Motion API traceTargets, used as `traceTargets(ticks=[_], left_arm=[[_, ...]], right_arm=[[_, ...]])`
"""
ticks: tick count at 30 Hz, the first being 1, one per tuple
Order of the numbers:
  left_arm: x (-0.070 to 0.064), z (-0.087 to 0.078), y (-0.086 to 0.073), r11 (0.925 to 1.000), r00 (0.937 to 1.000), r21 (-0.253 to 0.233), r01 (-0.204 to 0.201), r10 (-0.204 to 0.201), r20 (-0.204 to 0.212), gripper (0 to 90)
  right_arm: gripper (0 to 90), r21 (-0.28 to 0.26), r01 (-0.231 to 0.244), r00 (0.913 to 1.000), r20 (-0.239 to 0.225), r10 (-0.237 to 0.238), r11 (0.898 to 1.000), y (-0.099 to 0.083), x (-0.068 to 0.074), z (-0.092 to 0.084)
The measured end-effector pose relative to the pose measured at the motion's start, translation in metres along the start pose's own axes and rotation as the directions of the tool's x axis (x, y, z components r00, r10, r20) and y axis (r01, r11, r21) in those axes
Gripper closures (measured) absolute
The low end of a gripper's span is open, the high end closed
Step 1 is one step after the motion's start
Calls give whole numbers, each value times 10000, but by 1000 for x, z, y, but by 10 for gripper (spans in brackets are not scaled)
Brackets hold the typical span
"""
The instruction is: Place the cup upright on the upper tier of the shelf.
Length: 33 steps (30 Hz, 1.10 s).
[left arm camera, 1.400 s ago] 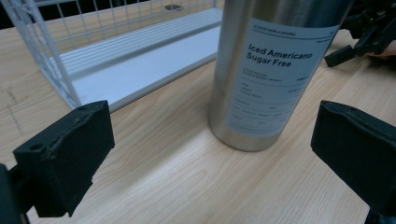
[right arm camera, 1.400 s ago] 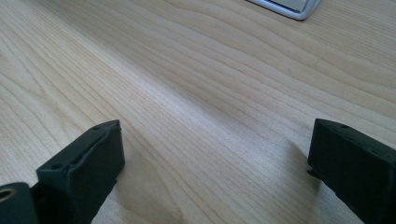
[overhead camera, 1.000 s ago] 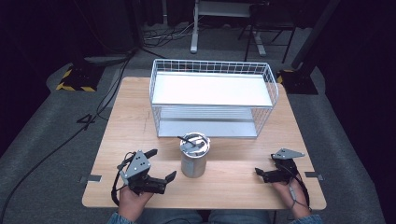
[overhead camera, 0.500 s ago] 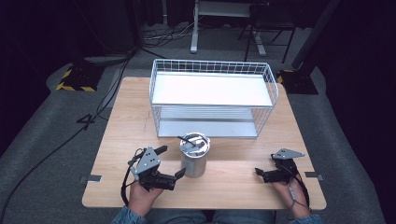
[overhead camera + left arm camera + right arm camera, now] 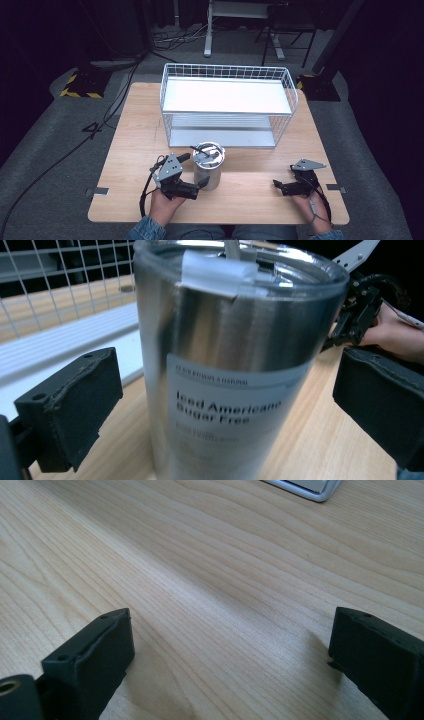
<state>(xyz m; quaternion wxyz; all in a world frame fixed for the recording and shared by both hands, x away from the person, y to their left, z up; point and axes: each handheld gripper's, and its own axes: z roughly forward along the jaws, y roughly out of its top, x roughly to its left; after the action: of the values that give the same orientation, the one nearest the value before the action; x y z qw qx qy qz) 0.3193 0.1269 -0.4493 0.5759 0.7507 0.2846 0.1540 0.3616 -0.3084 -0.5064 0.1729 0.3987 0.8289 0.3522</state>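
Left gripper (image 5: 192, 173) now wide around one steel tumbler (image 5: 208, 166); right gripper (image 5: 281, 187) agape, empty.

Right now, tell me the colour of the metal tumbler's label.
Pale grey with dark lettering, clearest in the left gripper view.

white wire rack (image 5: 227, 107) on wooden table (image 5: 135, 127)

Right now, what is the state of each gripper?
Left gripper: open, jaws on either side of the cup, not gripping.
Right gripper: open, holding nothing.
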Motion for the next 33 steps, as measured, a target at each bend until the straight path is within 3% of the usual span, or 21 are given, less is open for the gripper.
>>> traceTargets(ticks=[6, 14, 33], left_arm=[[2, 9, 1, 9997, 10000, -256, -51, 49, -77, 0], [-3, 24, 3, 9987, 9989, -201, -462, 460, -124, 0], [-6, 44, -1, 9981, 9964, 155, -598, 606, -599, 5]], right_arm=[[46, 1, -1, 10000, -1, 1, 10000, 0, 0, 0], [48, -1, -14, 10000, 13, 14, 10000, 0, 0, 0], [55, -21, -33, 10000, 32, 33, 10000, 0, 0, 0]])
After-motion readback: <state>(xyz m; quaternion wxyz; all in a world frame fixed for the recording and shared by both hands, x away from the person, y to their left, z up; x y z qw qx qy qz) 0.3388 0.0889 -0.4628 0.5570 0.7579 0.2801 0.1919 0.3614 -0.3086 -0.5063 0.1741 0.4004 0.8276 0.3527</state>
